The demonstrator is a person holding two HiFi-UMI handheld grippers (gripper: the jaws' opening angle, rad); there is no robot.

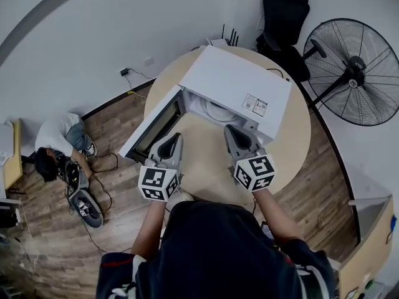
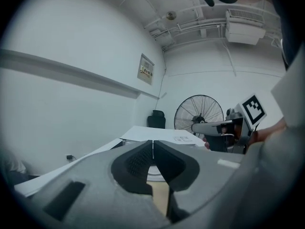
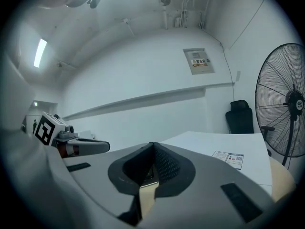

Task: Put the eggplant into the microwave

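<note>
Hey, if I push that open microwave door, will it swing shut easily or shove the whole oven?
The door hangs wide open from one side edge, so it probably swings freely. The microwave is a big box sitting flat on the table, likely too heavy to slide.

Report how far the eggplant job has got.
Done: the microwave door stands open. In hand: nothing; the left gripper and right gripper are both shut and empty, held above the table before the opening. Left: no eggplant shows in any view, nor on the visible part of the turntable, so fetching and loading it likely remain.
</note>
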